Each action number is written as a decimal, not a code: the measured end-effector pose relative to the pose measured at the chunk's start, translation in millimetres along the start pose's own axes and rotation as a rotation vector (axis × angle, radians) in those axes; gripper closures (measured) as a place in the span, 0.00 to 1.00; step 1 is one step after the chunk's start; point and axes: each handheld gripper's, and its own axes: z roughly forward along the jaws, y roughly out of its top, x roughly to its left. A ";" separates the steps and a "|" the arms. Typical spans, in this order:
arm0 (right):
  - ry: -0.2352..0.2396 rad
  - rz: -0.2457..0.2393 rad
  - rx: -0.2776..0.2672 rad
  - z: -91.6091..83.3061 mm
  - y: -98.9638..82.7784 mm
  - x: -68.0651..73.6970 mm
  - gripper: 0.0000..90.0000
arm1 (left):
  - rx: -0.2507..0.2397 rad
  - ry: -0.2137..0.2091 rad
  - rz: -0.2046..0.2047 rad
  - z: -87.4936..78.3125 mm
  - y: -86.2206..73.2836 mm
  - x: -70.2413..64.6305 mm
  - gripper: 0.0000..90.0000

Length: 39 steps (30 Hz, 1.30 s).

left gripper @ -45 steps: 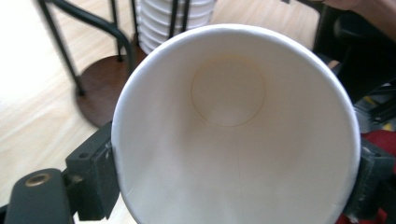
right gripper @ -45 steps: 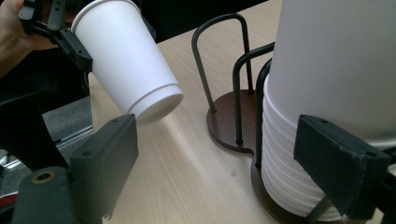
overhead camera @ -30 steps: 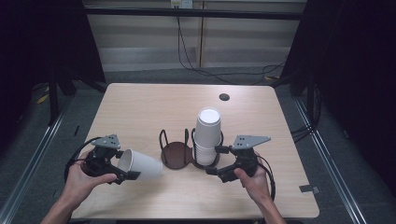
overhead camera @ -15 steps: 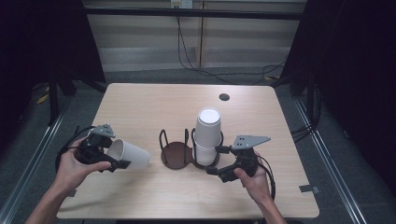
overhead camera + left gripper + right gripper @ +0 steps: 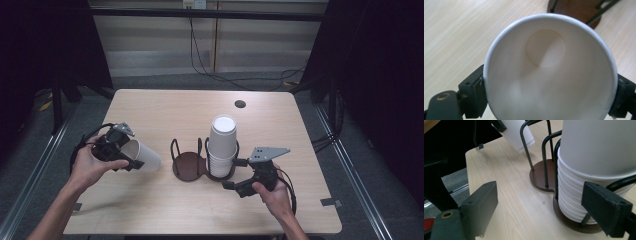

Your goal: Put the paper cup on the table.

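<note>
Left gripper view: cup (image 5: 550, 75) interior (bare)

table front (image 5: 165, 210): bare | centre: cup holder (image 5: 189, 164), cup stack (image 5: 221, 145) block

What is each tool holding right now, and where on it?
The left tool holds a single white paper cup, clamped across its open rim end, lying sideways. The right tool is open beside the cup stack, holding nothing.
</note>
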 end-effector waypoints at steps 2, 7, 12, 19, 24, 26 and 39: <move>0.001 0.002 -0.003 -0.2 0.0 -0.1 0.16 | 0.012 0.003 0.004 1.0 1.9 0.0 0.14; 0.001 0.003 0.004 -0.2 -0.6 -1.0 0.16 | 0.066 0.027 0.036 6.5 17.1 -1.6 0.14; 0.000 -0.001 0.005 -0.6 -0.5 -0.8 0.16 | 0.125 0.042 0.051 12.4 28.4 -5.0 0.14; -0.002 0.001 0.004 -1.1 -0.3 -1.8 0.16 | 0.187 0.062 0.072 22.5 43.3 -4.7 0.13; 0.015 0.003 0.000 -1.1 -0.8 -2.3 0.16 | 0.221 0.067 0.050 32.7 53.8 -1.0 0.13; 0.012 0.003 0.003 -0.6 -0.8 -2.3 0.16 | 0.223 0.065 0.046 36.9 59.2 -1.1 0.13; 0.034 0.013 0.009 0.5 -2.3 -3.3 0.16 | 0.225 0.085 0.061 50.7 74.8 -4.4 0.09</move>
